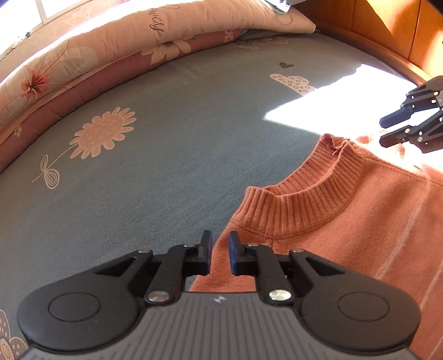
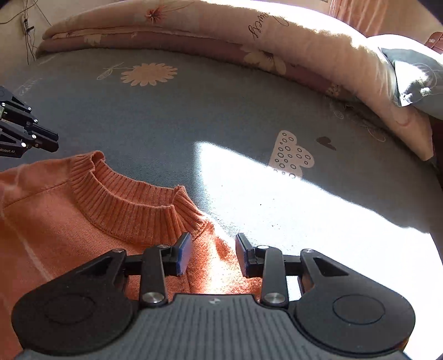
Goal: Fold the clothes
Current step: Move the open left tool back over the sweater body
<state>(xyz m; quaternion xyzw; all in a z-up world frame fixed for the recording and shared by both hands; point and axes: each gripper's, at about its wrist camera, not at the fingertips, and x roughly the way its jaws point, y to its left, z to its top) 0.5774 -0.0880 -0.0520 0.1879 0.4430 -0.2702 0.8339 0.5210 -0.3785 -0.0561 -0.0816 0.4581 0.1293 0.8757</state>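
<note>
An orange knit sweater [image 1: 360,221] [image 2: 69,221] lies flat on the blue-grey flowered bedsheet [image 1: 138,193] [image 2: 221,110], with its ribbed collar [image 1: 304,202] [image 2: 133,202] facing the far side of the bed. My left gripper [image 1: 220,249] hovers over the sweater's shoulder edge left of the collar; its jaws stand a narrow gap apart and pinch nothing. My right gripper [image 2: 213,252] hangs over the other shoulder in bright sunlight, open wider, with no cloth between its pads. Each gripper also shows at the edge of the other's view: right gripper [image 1: 387,133], left gripper [image 2: 52,144].
A folded floral quilt [image 1: 110,55] [image 2: 249,36] runs along the far side of the bed. A grey pillow [image 2: 415,83] sits at the right end, against a wooden bed frame [image 1: 387,27]. A sunlit patch [image 2: 277,207] crosses the sheet. Cables [image 2: 27,25] hang on the wall.
</note>
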